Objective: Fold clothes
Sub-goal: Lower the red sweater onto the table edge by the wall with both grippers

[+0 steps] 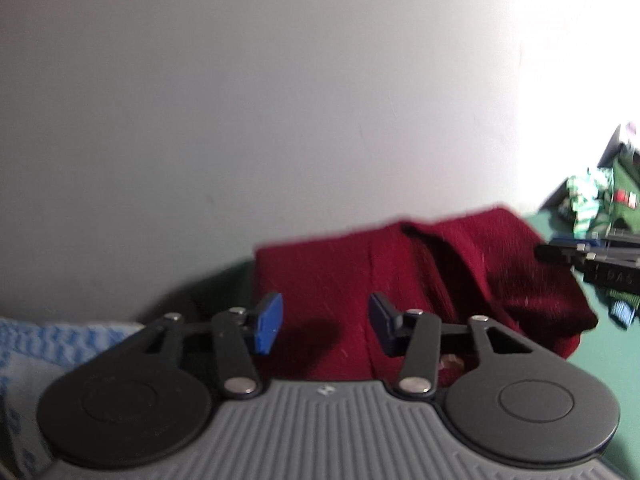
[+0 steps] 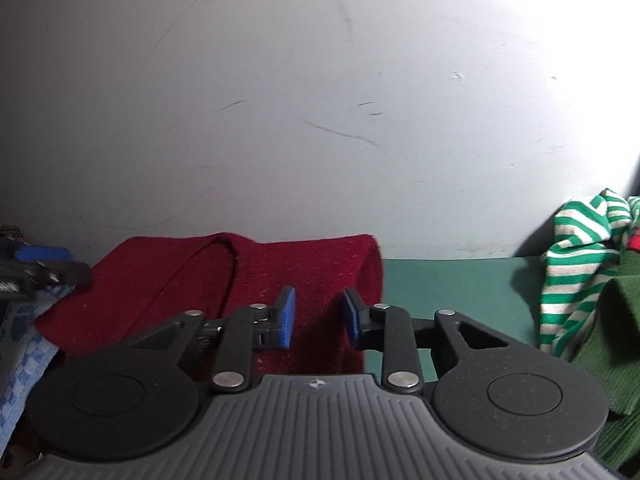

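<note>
A dark red knit sweater [image 1: 340, 276] lies folded on the green table [image 1: 608, 356], close to the white wall. My left gripper [image 1: 325, 322] hovers over its near left part, blue pads apart and nothing between them. In the right wrist view the same sweater [image 2: 168, 280] fills the left half, its right fold edge at the centre. My right gripper [image 2: 318, 316] is over that edge, open, with a clear gap between the pads. Each gripper's fingers show at the edge of the other's view, and both views are slightly blurred.
A pile of clothes sits at the right: a green-and-white striped garment [image 2: 572, 264] and a dark green ribbed one [image 2: 608, 340]. A blue-and-white patterned cloth [image 1: 40, 344] lies at the left. The white wall [image 2: 320, 100] stands right behind the sweater. Bare green table [image 2: 440, 284] lies between sweater and pile.
</note>
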Motion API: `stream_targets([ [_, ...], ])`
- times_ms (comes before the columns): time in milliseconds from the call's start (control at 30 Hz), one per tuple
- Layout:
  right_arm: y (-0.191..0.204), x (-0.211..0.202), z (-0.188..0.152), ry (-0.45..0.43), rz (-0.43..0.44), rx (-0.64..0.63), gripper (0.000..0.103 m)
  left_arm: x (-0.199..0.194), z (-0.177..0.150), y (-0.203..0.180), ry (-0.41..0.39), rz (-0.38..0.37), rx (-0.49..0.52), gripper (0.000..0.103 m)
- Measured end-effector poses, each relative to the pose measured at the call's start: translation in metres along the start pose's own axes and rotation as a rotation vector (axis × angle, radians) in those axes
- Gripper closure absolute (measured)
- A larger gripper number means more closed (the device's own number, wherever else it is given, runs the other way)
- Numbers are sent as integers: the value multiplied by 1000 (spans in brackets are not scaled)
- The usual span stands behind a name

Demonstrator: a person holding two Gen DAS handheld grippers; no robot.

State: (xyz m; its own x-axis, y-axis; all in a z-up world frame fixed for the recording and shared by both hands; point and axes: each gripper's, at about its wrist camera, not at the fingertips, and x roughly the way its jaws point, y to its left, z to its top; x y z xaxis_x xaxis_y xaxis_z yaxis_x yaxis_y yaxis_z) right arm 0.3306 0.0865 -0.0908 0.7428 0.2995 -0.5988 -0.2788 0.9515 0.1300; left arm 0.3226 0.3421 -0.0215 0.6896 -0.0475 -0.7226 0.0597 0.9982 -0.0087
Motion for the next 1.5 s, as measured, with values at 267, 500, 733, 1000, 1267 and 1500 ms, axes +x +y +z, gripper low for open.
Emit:
stream_targets([
  [267,-21,4,-20,79,-31,-44,72,7,-26,-5,8,-24,8,54],
  [500,-28,-45,-26,65,32,-40,63,-31,-48,27,-87,-8,100,33],
  [733,18,-68,-63,-11,-36,-444,57,-31,-84,-10,-36,53,492,34],
  [1000,50,-46,-88,-21,-98,-734,55,-7,-75,-23,-27,105,616,50],
  [1267,23,-33,-69,7,-90,-601,92,-12,-64,-16,-29,24,537,102],
  [1500,-6,-40,-43,66,-89,-535,92,-31,-59,-23,-23,-137,439,102],
])
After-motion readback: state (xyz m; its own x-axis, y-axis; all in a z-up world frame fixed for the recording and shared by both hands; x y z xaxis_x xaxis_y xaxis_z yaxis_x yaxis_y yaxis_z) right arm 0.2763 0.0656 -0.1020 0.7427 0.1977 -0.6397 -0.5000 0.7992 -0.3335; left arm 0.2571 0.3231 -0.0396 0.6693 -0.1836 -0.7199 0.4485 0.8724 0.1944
